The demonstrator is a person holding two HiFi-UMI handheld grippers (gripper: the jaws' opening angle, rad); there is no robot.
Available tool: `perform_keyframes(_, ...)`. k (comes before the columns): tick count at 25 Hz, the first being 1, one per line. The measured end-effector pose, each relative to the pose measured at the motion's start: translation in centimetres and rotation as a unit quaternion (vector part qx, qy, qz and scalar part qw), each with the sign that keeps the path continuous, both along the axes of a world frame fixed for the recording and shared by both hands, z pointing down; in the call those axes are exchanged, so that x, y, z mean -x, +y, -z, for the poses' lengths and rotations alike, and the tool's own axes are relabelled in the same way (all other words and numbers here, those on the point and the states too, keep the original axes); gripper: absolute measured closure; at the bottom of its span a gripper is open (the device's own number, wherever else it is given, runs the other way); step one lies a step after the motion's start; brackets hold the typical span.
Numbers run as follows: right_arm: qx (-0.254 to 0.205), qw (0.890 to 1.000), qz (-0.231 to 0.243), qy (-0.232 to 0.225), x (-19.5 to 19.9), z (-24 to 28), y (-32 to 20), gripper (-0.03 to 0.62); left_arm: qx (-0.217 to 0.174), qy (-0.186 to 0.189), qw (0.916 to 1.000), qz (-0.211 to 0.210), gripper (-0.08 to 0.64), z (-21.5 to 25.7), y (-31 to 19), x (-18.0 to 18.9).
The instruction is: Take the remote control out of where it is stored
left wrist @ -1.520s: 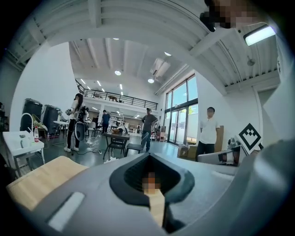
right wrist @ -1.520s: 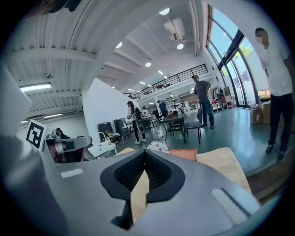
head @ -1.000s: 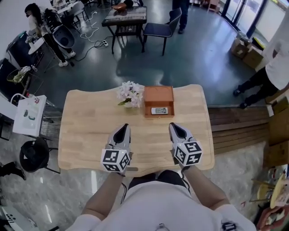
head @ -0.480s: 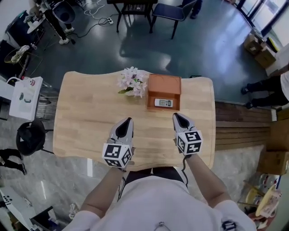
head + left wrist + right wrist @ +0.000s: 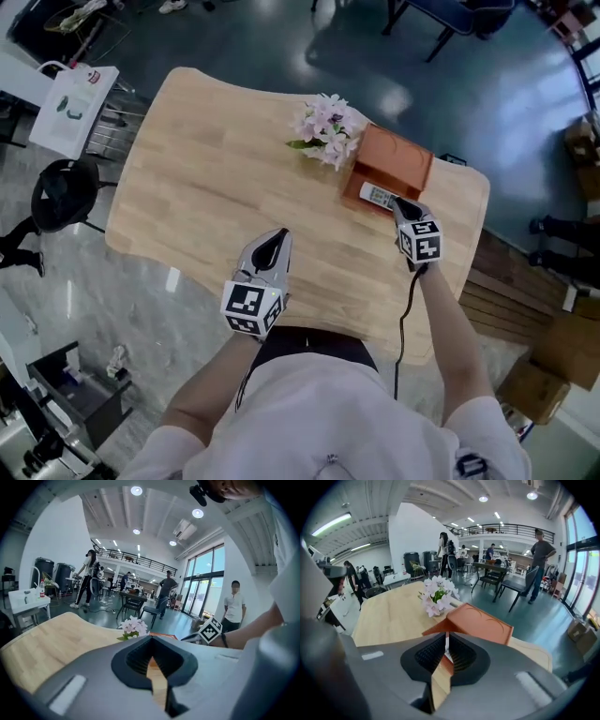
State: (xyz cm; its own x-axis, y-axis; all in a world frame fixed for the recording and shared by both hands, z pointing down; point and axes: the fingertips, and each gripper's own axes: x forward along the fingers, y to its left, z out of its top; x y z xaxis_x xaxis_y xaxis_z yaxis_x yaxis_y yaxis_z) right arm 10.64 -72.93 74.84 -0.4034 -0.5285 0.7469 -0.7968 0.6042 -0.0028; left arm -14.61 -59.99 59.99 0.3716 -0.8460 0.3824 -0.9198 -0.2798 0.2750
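Observation:
A light-coloured remote control point(image 5: 377, 196) lies in the front part of an open orange-brown box point(image 5: 398, 161) at the far right of the wooden table point(image 5: 216, 178). My right gripper point(image 5: 403, 206) is stretched forward, its tips at the remote's near end, jaws together with nothing between them. In the right gripper view the box point(image 5: 476, 619) stands just past the shut jaws of the right gripper point(image 5: 446, 637). My left gripper point(image 5: 279, 240) hovers shut over the table's near side, far from the box; the left gripper point(image 5: 151, 641) holds nothing.
A small bunch of pink flowers point(image 5: 326, 127) stands right beside the box's left side. A white stand point(image 5: 70, 98) and black stool point(image 5: 61, 194) are left of the table. People stand point(image 5: 541, 550) and chairs sit across the room.
My right gripper has reached forward from the table's near edge to the box, ending at the remote. The head view has swung and tilted. The left gripper stays near the front edge.

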Motion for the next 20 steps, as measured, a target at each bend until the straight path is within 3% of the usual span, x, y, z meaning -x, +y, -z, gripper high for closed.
perform_keyframes(4, 0.049, 0.996, 0.058, 0.045, -0.2, -5.2, -2.2, 0.511, 0.021, 0.000, 0.9991, 0.037, 0.558, -2.2, 1.6, 1.7)
perform_keyframes(7, 0.081, 0.986, 0.115, 0.092, -0.2, -8.6, -2.9, 0.460, 0.033, 0.000, 0.9977, 0.059, 0.558, -3.4, 2.6, 3.0)
perform_keyframes(14, 0.111, 0.936, 0.269, 0.199, 0.4, -13.9, -3.0, 0.336, 0.050, 0.003, 0.9939, 0.098, 0.558, -5.4, 4.6, 4.6)
perform_keyframes(20, 0.148, 0.899, 0.322, 0.258, 0.1, -16.0, -2.2, 0.301, 0.063, 0.006, 0.9911, 0.117, 0.558, -6.3, 5.9, 5.5)
